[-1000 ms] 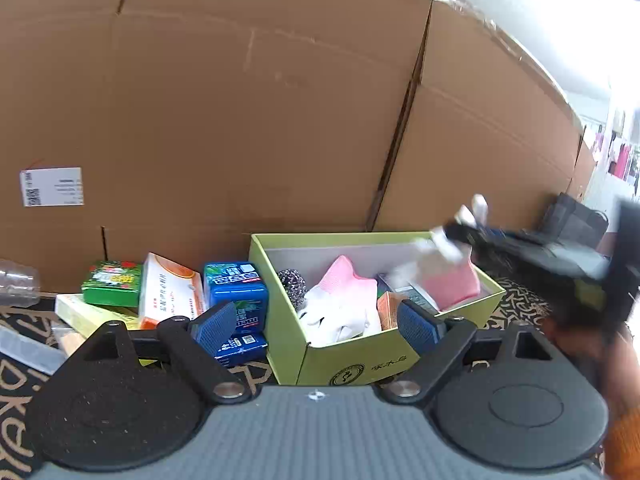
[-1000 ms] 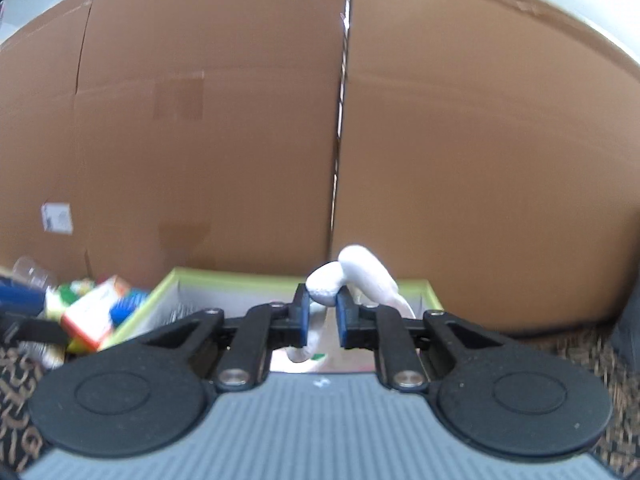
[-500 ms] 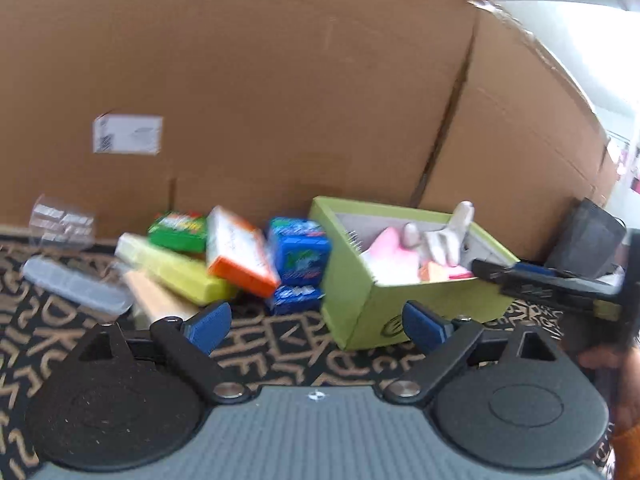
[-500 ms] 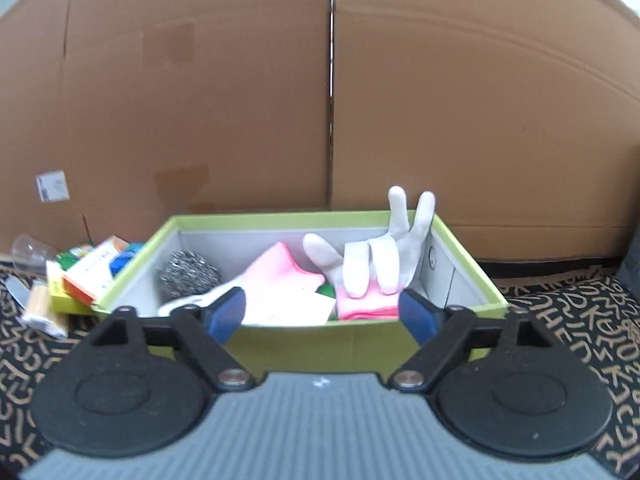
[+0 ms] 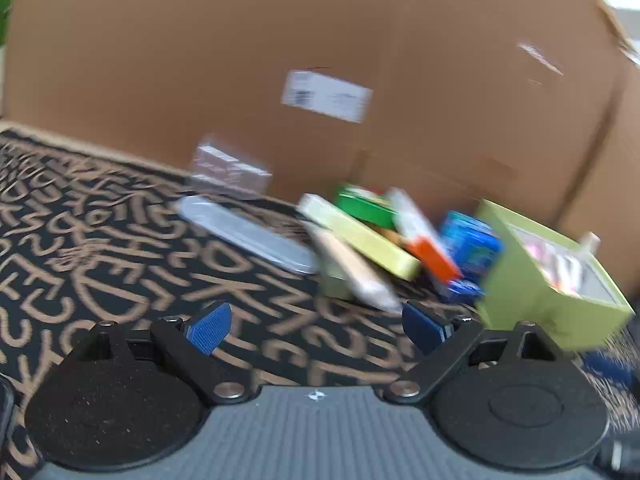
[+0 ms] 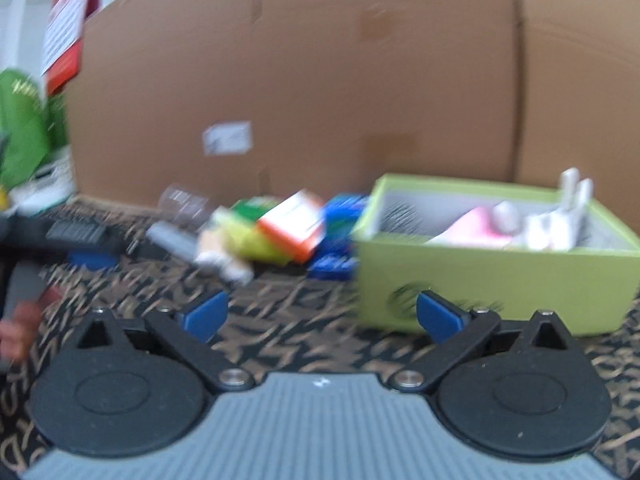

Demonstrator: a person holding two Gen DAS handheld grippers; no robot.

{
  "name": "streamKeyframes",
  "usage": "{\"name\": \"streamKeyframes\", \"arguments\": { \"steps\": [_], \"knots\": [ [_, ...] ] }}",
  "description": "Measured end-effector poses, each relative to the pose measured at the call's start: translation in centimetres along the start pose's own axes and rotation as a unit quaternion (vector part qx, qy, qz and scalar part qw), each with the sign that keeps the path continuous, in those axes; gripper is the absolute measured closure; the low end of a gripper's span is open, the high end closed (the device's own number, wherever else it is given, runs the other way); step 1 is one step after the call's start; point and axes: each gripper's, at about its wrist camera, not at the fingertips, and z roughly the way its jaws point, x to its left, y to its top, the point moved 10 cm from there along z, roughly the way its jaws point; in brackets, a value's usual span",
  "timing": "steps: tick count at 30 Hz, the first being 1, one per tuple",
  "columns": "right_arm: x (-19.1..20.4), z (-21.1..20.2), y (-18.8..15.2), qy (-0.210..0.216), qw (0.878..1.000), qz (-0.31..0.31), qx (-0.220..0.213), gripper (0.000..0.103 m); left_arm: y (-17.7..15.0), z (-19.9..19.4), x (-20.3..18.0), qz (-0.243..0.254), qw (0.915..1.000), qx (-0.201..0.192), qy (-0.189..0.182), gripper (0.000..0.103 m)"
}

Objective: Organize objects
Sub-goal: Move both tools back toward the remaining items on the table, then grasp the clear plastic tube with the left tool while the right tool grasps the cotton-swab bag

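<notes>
facing the loose pile of small boxes (image 6: 280, 228) on the patterned mat (image 6: 304, 344), just left of the green box (image 6: 496, 276) along the cardboard wall. right gripper (image 6: 322, 316) is standing wide, jaws having just been opening, nothing between them; pile is lying ahead-left. left gripper (image 5: 316, 326) is also gaping empty, looking nearer, with the yellow box (image 5: 360, 240) slanting away to its right.

One green box (image 6: 496, 268), two tools (image 5: 316, 326) (image 6: 322, 316), one clear cup (image 5: 230, 170).
</notes>
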Motion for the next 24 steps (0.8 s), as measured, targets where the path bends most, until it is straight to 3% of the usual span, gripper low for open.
{"name": "streamKeyframes", "arguments": {
  "steps": [7, 13, 14, 16, 17, 18, 20, 24],
  "knots": [
    [3.3, 1.4, -0.7, 0.029, 0.999, 0.018, 0.022, 0.000, 2.3, 5.2, 4.9, -0.086, 0.9940, 0.030, 0.060, 0.008],
    [4.1, 1.9, -0.9, 0.027, 0.999, 0.015, 0.034, 0.000, 4.9, 9.1, 5.5, -0.079, 0.9895, 0.015, 0.120, 0.008],
    [4.2, 2.0, -1.1, 0.027, 0.999, 0.015, 0.036, 0.000, 5.2, 9.7, 5.4, -0.066, 0.9896, 0.015, 0.127, 0.009],
    [4.5, 2.3, -1.1, 0.028, 0.999, 0.013, 0.040, 0.000, 5.4, 10.4, 5.0, -0.012, 0.9901, 0.022, 0.138, 0.031],
    [4.7, 2.5, -1.0, 0.029, 0.999, 0.011, 0.042, 0.000, 5.3, 10.4, 4.8, 0.022, 0.9899, 0.021, 0.138, 0.048],
    [4.9, 2.7, -0.9, 0.032, 0.999, 0.008, 0.042, 0.000, 5.0, 10.2, 4.4, 0.043, 0.9918, 0.025, 0.118, 0.058],
    [5.4, 3.5, -0.6, 0.038, 0.998, -0.001, 0.042, 0.000, 4.1, 8.9, 4.2, 0.064, 0.9950, 0.033, 0.070, 0.069],
    [6.0, 6.9, 0.2, 0.049, 0.997, -0.007, 0.060, 0.002, 1.6, 4.9, 4.2, 0.111, 0.9920, 0.061, 0.004, 0.071]
  ]
}}
